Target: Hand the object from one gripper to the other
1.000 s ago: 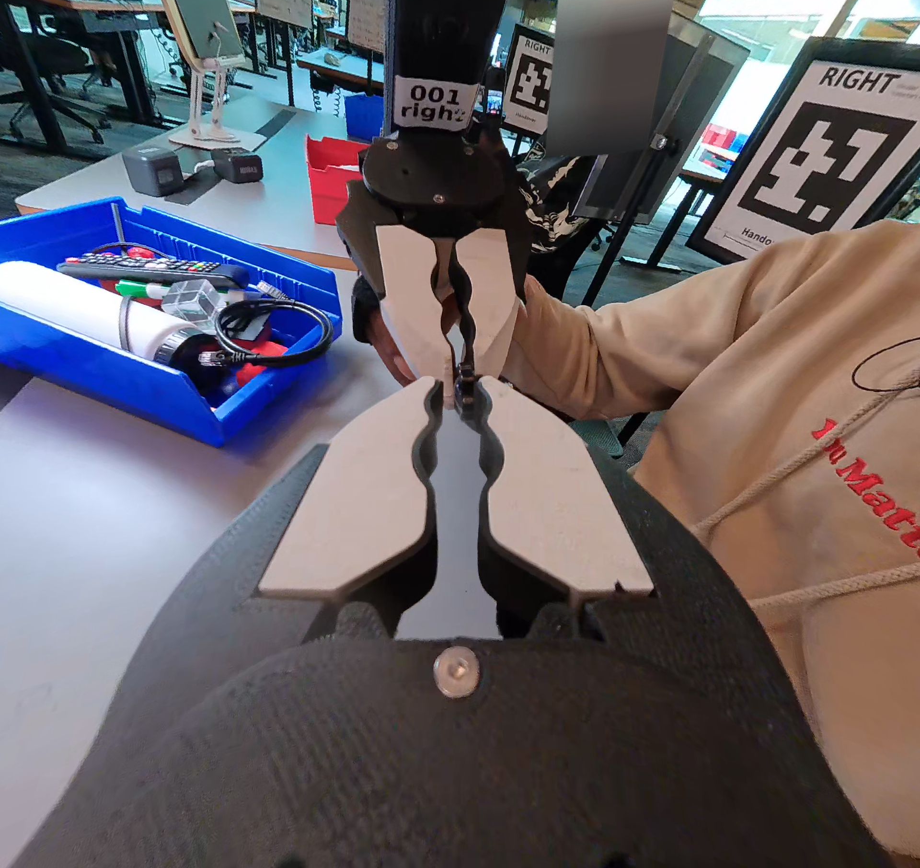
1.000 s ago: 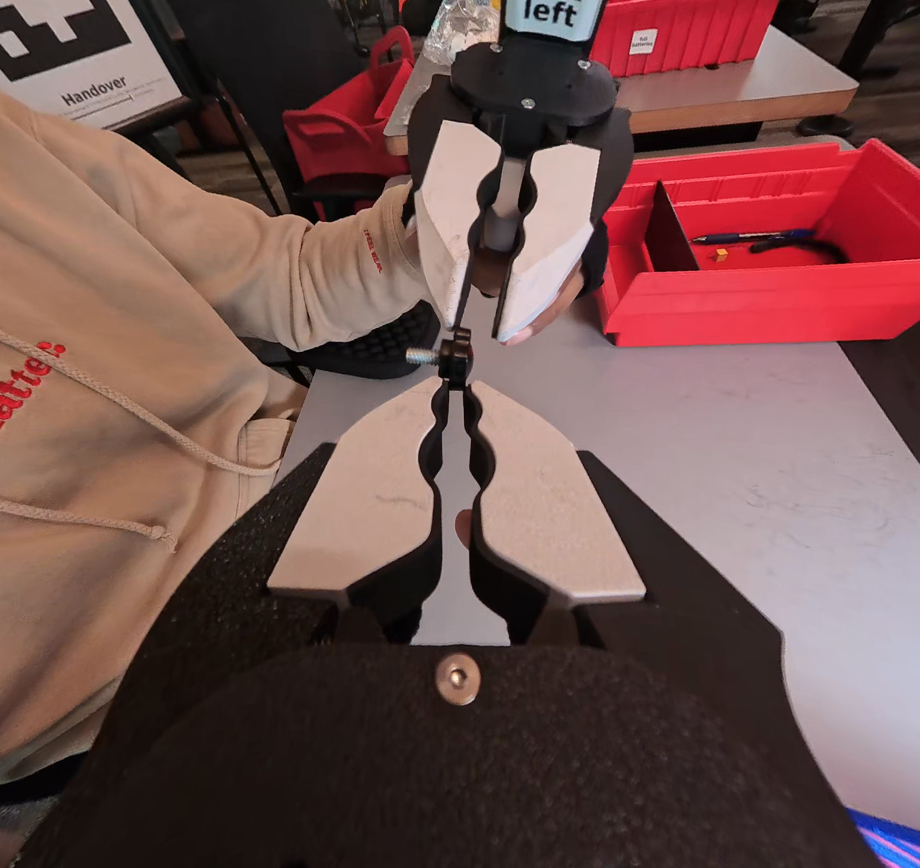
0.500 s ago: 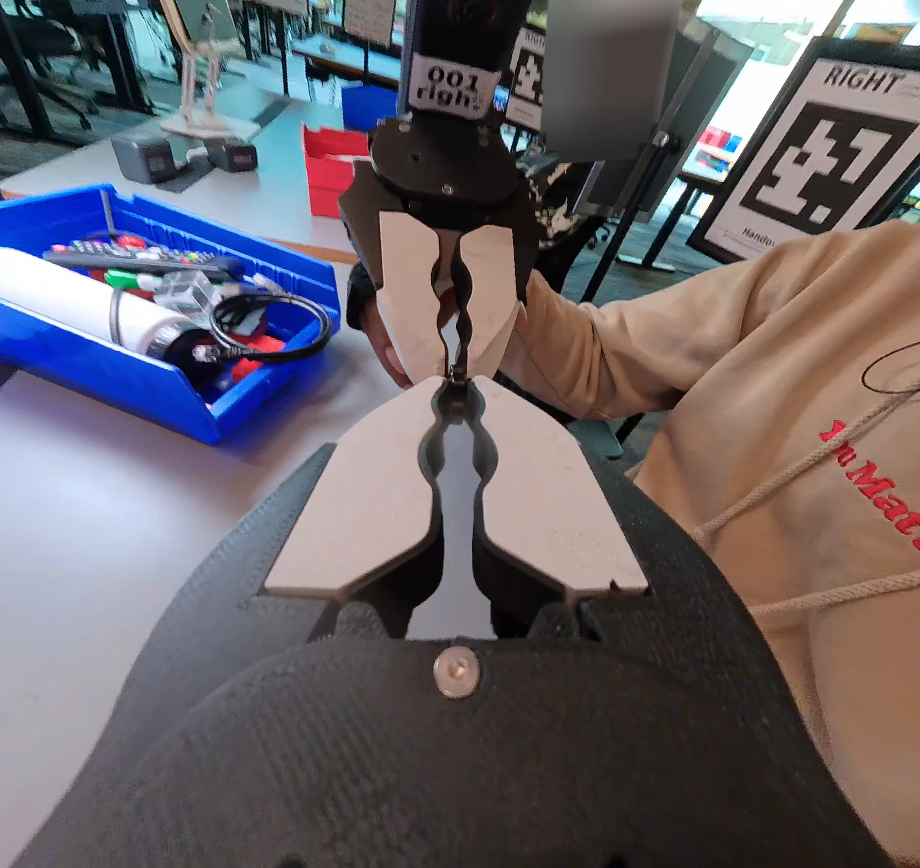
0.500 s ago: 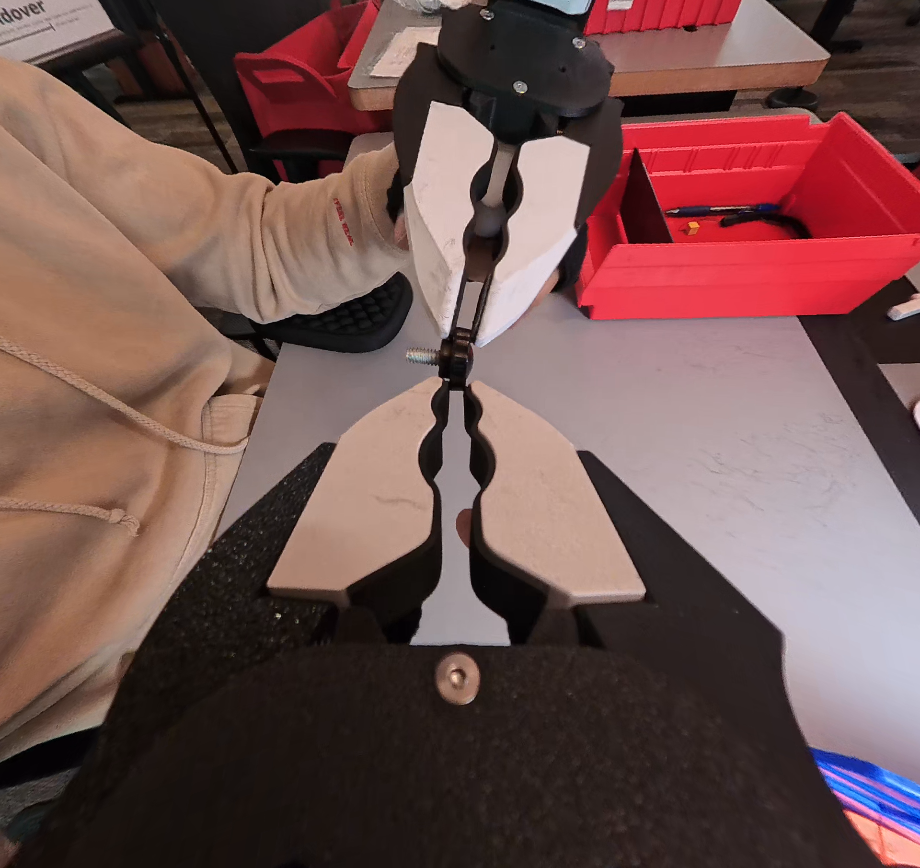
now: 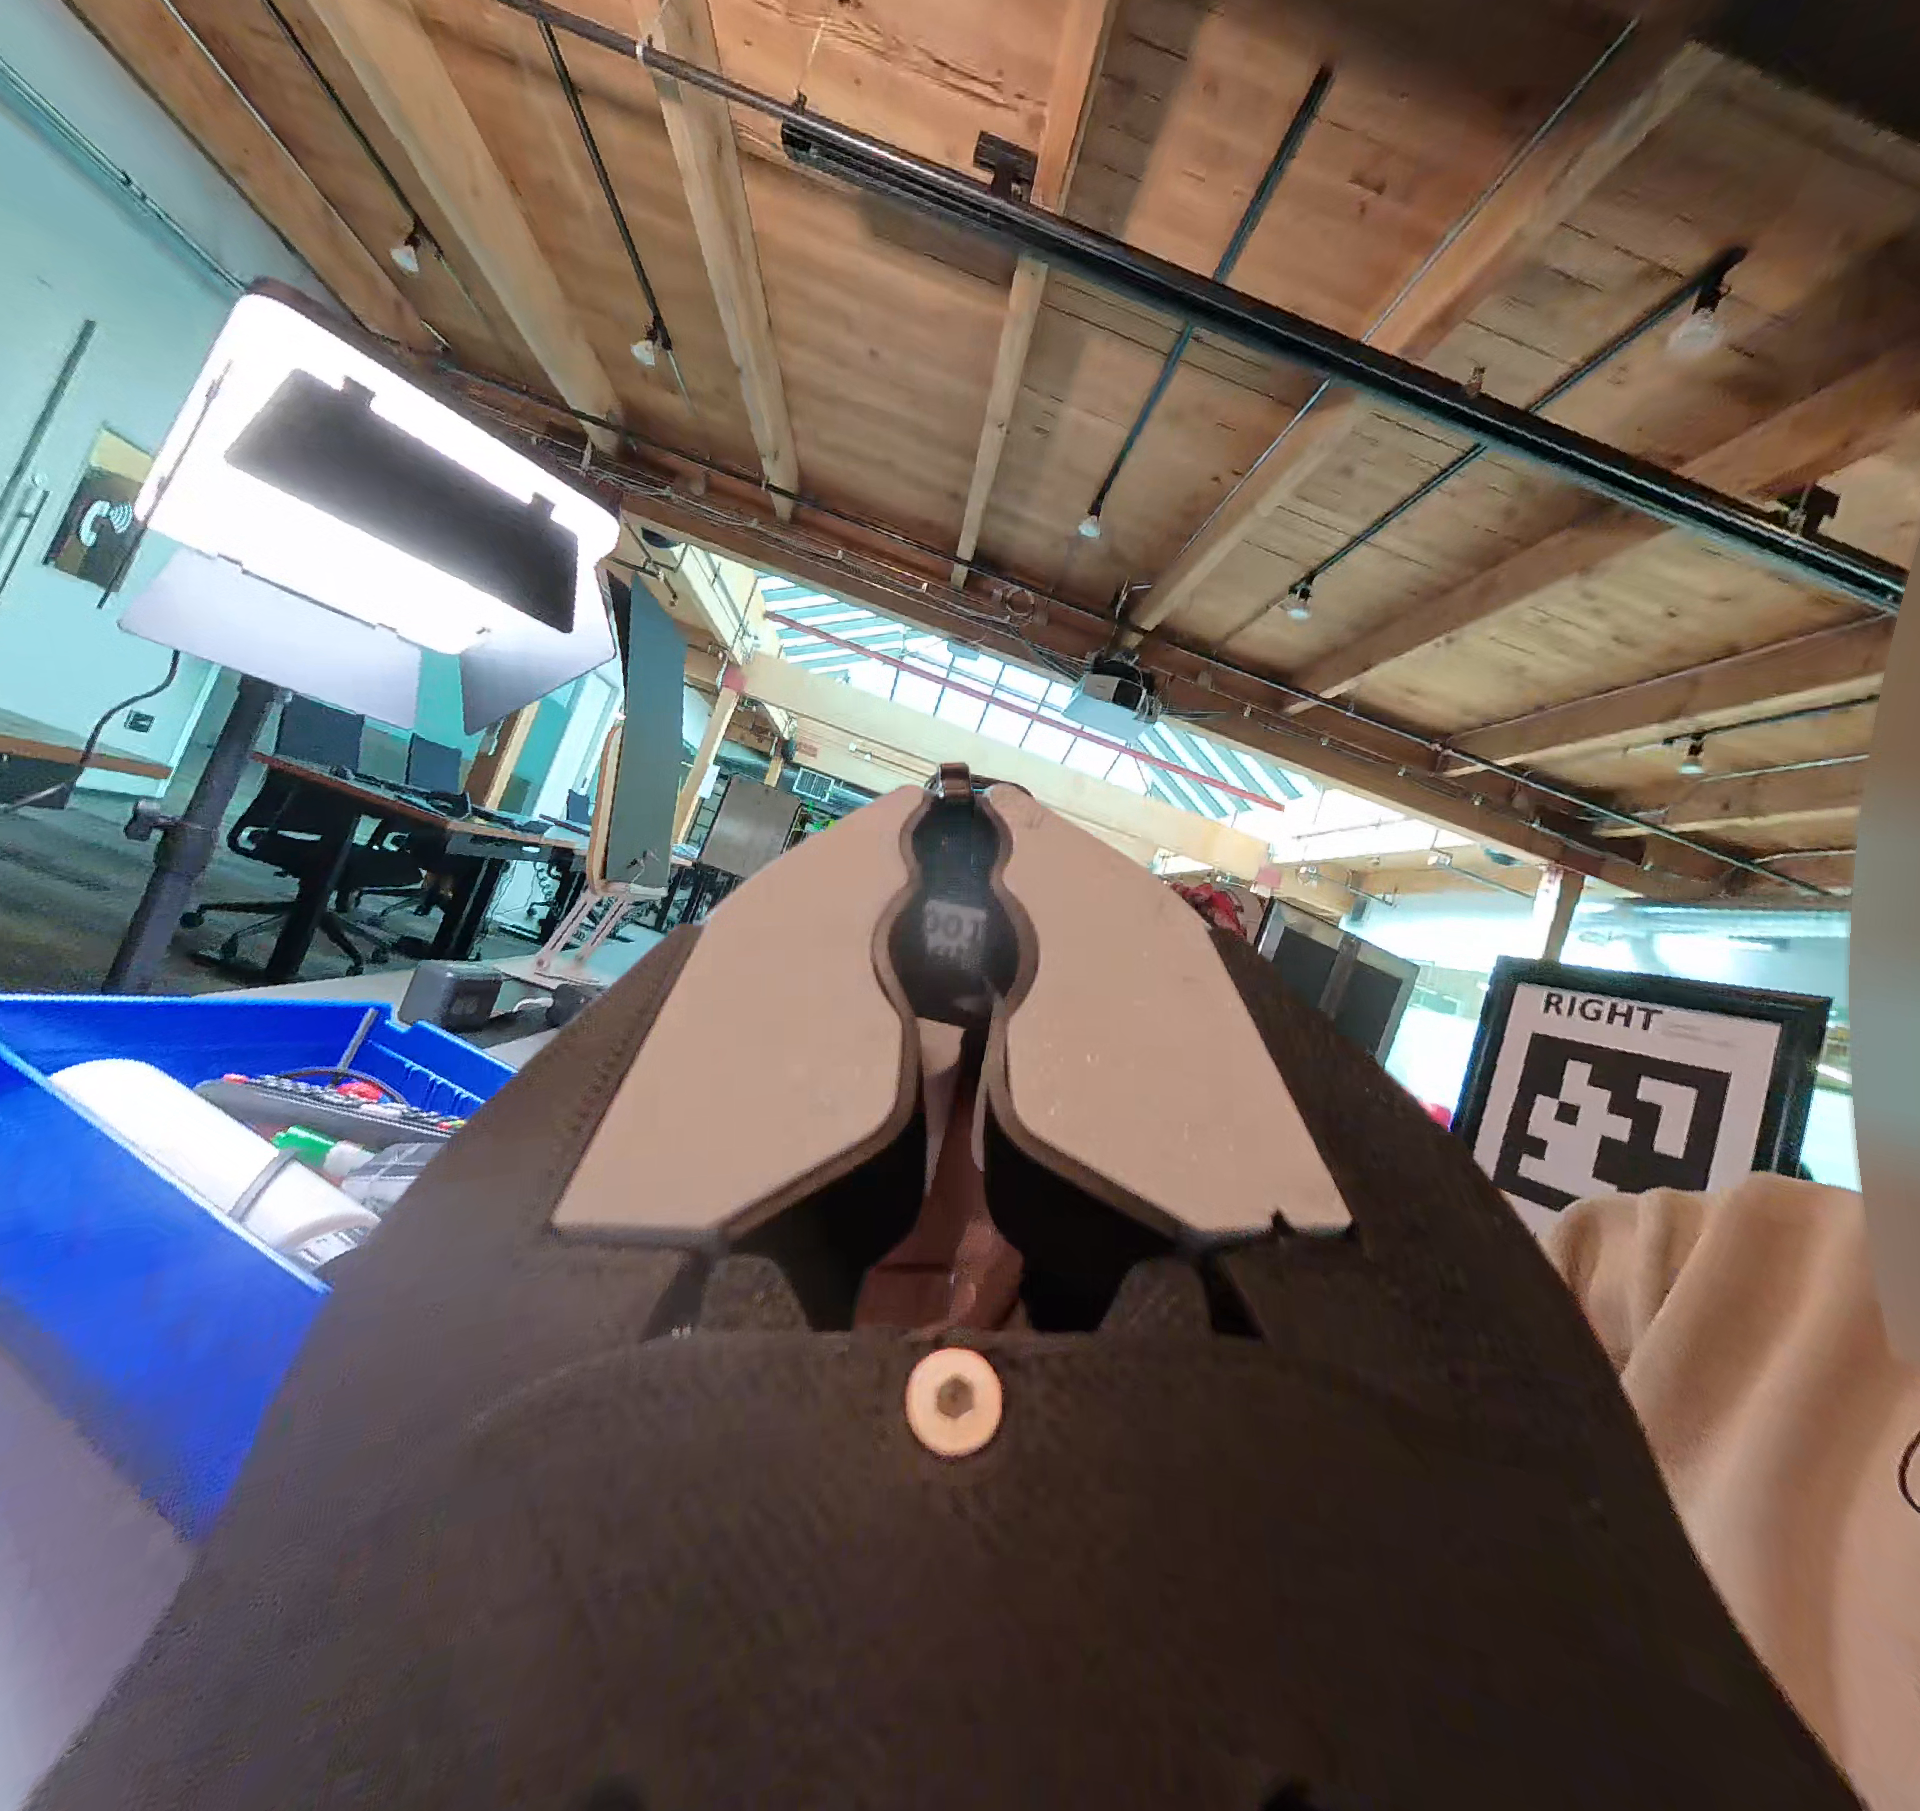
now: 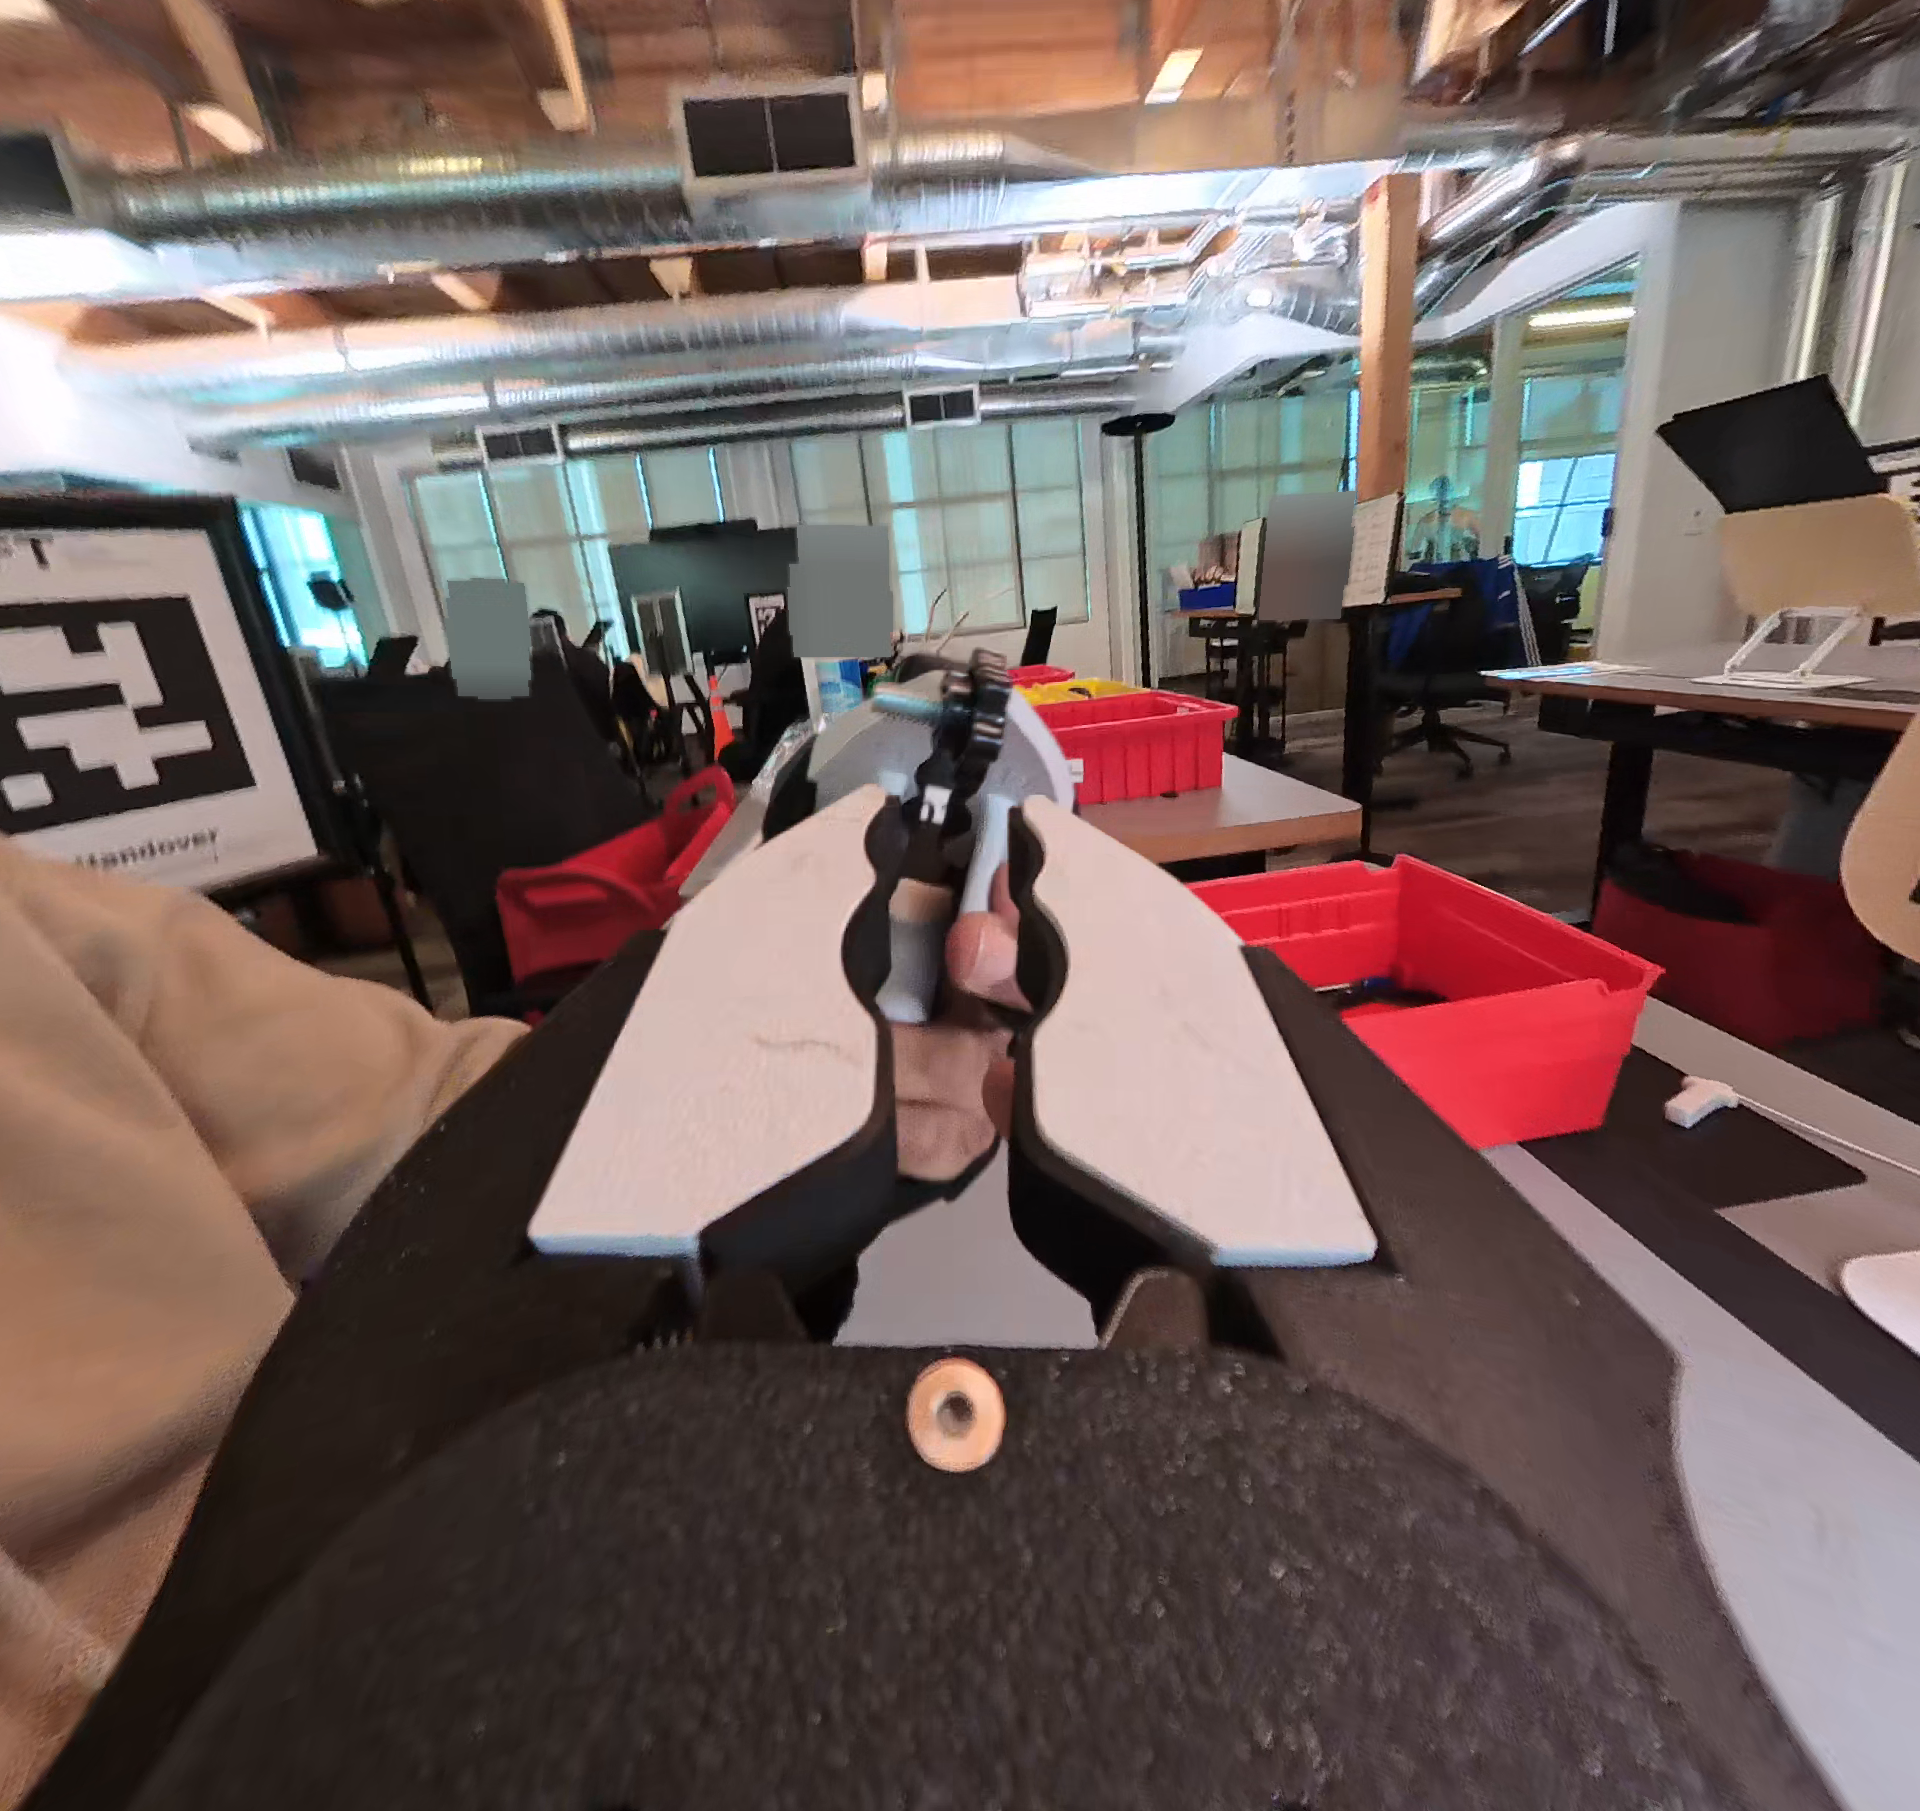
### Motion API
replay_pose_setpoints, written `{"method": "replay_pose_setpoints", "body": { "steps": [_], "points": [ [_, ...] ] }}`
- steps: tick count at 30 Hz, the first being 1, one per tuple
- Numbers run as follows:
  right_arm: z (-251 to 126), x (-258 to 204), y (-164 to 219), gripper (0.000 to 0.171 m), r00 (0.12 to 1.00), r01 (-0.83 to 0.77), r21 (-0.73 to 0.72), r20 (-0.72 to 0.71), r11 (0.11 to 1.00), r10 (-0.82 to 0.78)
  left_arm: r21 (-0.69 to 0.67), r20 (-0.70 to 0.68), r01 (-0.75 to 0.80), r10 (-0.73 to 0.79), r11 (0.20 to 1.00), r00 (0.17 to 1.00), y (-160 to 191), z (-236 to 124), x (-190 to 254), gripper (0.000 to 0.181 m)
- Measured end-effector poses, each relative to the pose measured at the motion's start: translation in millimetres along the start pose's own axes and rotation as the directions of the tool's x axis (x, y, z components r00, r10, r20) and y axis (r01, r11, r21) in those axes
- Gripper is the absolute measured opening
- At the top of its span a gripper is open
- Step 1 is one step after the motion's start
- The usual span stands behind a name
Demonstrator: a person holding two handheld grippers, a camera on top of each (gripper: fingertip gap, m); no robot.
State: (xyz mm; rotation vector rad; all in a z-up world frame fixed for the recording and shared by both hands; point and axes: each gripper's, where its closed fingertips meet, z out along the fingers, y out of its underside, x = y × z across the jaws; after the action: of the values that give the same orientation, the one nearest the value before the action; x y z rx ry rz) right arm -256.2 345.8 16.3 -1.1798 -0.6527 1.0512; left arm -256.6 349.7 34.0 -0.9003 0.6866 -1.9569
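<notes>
A small black knob screw [image 6: 977, 712] with a silver threaded end sticks up just beyond my right gripper's tips. My right gripper [image 6: 951, 805] has its jaws parted and does not pinch the screw. Behind it the left gripper's white fingers [image 6: 1029, 753] close around the screw's lower part. In the left wrist view my left gripper [image 5: 961, 797] is shut, with a small black bit of the screw [image 5: 954, 782] showing at its tips. The right gripper's body [image 5: 951, 930] shows through the gap below. Both cameras tilt up toward the ceiling.
A blue bin [image 5: 125, 1242] with a remote and a white cylinder is at the left. A red bin [image 6: 1455, 982] sits on the grey table [image 6: 1766, 1501] at the right. Black-and-white marker boards [image 5: 1621, 1086] stand behind. A person's beige sleeve [image 6: 156, 1138] is close at the left. My two grippers' fingertips are within a few centimetres of each other.
Both grippers have swung upward so the ceiling fills the views. The left jaws have closed on the knob screw and the right jaws have parted from it.
</notes>
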Motion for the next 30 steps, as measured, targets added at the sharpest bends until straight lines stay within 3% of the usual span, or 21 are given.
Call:
{"method": "replay_pose_setpoints", "body": {
  "steps": [7, 11, 15, 18, 30],
  "points": [
    [-1.6, -2.5, -4.8, 0.005, 1.000, 0.030, 0.021, -0.004, 0.999, -0.030, -0.012, -0.015, -0.003, 0.002, 1.000, 1.000, 8.4, 3.7, 3.7, 0.005],
    [-11.6, -3.4, 1.1, 0.005, 0.997, 0.075, -0.170, 0.017, 0.983, -0.073, -0.214, 0.000, -0.114, 0.117, 0.970, 0.993, 12.2, 1.7, 2.3, 0.012],
    [-29.3, -4.6, 21.8, 0.006, 0.991, 0.130, -0.414, 0.038, 0.901, -0.125, -0.492, -0.015, -0.157, 0.171, 0.856, 0.985, 33.0, -10.6, 0.7, 0.018],
    [-32.8, -8.3, 37.1, 0.006, 0.991, 0.135, -0.496, 0.071, 0.858, -0.115, -0.616, -0.030, -0.173, 0.196, 0.769, 0.980, 51.6, -19.7, -2.1, 0.019],
    [-29.2, -18.1, 50.3, 0.006, 0.984, 0.171, -0.522, 0.140, 0.835, -0.114, -0.655, -0.076, -0.142, 0.123, 0.742, 0.990, 63.7, -19.2, 6.6, 0.011]
  ]
}}
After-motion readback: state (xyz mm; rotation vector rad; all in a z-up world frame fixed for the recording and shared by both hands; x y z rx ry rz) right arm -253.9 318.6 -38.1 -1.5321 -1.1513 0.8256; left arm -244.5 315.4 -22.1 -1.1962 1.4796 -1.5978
